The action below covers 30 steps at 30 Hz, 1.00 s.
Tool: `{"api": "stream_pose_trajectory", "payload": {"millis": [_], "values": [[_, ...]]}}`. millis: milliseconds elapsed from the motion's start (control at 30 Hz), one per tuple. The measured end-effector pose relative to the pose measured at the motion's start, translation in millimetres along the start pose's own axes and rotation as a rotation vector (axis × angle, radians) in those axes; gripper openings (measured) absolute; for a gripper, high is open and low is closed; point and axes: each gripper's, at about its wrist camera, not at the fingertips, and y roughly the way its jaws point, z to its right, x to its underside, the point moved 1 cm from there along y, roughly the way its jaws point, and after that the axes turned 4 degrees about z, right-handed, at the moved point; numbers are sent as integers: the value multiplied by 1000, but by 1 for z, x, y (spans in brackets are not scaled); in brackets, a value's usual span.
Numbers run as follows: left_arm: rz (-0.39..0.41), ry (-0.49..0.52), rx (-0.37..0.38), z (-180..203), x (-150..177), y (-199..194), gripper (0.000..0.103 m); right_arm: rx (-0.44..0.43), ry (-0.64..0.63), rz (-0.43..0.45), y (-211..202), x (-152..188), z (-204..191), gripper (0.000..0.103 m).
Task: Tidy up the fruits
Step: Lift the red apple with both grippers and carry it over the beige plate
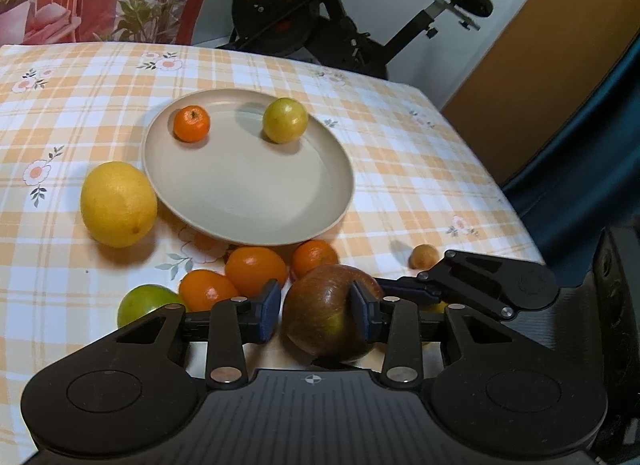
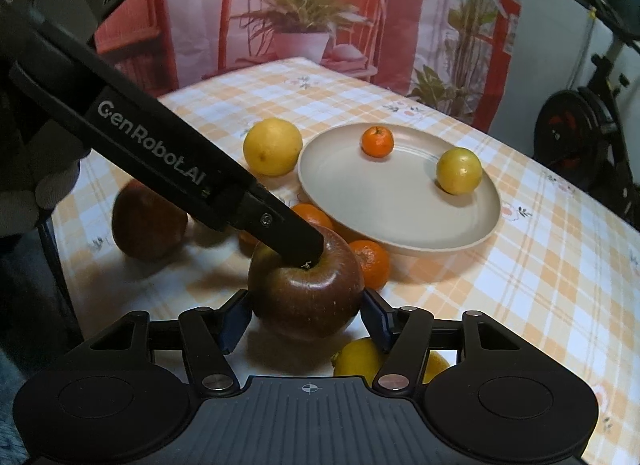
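Observation:
A beige plate (image 1: 256, 201) holds a small orange (image 1: 191, 123) and a yellow-green fruit (image 1: 285, 120); it also shows in the right wrist view (image 2: 400, 201). My left gripper (image 1: 316, 313) is shut on a dark red apple (image 1: 324, 313) just above the cloth. In the right wrist view that apple (image 2: 306, 289) sits between my right gripper's (image 2: 306, 321) open fingers, with the left gripper's finger on top of it. A big yellow citrus (image 1: 118, 204) lies left of the plate. Several oranges (image 1: 256, 269) and a green fruit (image 1: 146, 303) lie near the plate's front.
A second red apple (image 2: 149, 221) lies at the table's left edge in the right wrist view. A yellow lemon (image 2: 360, 359) lies under my right gripper. A small brown fruit (image 1: 424, 256) sits near the right table edge. An exercise bike (image 1: 320, 5) stands beyond the table.

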Motion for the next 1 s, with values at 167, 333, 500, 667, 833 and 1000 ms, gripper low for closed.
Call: {"api": "stream_pose_trajectory", "payload": {"millis": [167,333,500,667,833,1000], "values": [[34,11,24,5,-8,-7,40,12,20,54,-11,-7,6,56],[67,17,29,8,-19,-14,38,23,27,90,-16,-19,11,56],[92,26,18,6,-35,-17,38,32,17,112,-13,-35,16,56],[130,36,9,3,-56,-19,37,38,10,130,-7,-57,27,56],[149,27,-3,-3,-74,-14,37,47,-9,132,4,-76,38,56],[162,16,-15,-15,-93,-4,37,48,-33,120,23,-96,53,56]]}}
